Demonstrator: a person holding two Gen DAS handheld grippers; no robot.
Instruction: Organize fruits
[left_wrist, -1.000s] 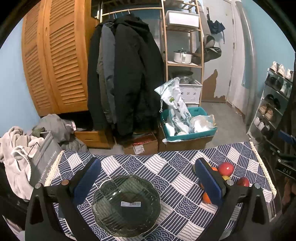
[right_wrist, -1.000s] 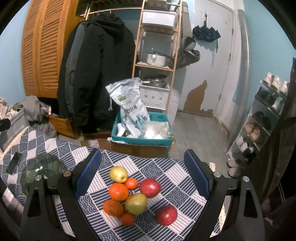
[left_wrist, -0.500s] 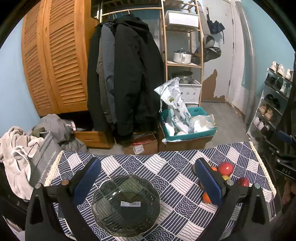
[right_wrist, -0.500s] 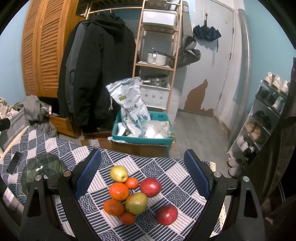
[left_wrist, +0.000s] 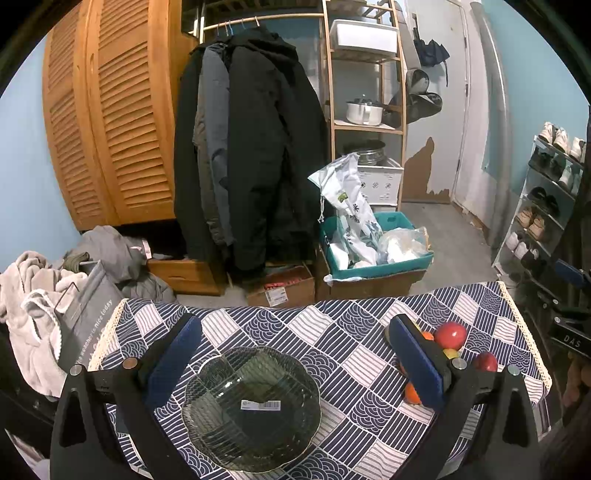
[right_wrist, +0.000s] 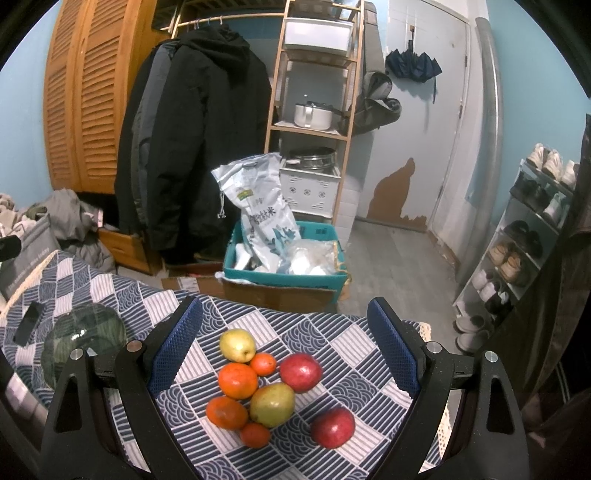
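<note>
The left tool (left_wrist: 293, 339) is held above the table (left_wrist: 343, 325), with its two blue-padded fingers spread wide and nothing between them. Below it, between the fingers, a dark green glass plate (left_wrist: 251, 408) with a scalloped rim lies flat on the blue and white patterned tablecloth (left_wrist: 280, 325); the plate carries a small white barcode sticker (left_wrist: 260, 405) near its middle and no fruit. The right tool (right_wrist: 284, 319) is also wide open and empty, and it hangs over the fruits at the right end of the table. There the fruits lie in a loose group on the cloth: a yellow pear (right_wrist: 237, 345) at the far side, a small tangerine (right_wrist: 263, 364) just beside it, a bigger orange (right_wrist: 237, 380) touching that one, a red apple (right_wrist: 300, 372) to the right, a green-yellow pear (right_wrist: 272, 404) in the middle, another orange (right_wrist: 226, 412) at the left front and a small tangerine (right_wrist: 255, 435) at the near side. A second red apple (right_wrist: 332, 427) lies a little apart from the group, toward the right front. In the right wrist view the same plate is seen far to the left, well apart from the fruits, and a dark flat object (right_wrist: 27, 323), maybe a phone, lies beside it. Behind the table stand a teal crate (right_wrist: 284, 275) with a rice bag (right_wrist: 258, 206) in it and black coats (right_wrist: 199, 147) hanging on a rail.
</note>
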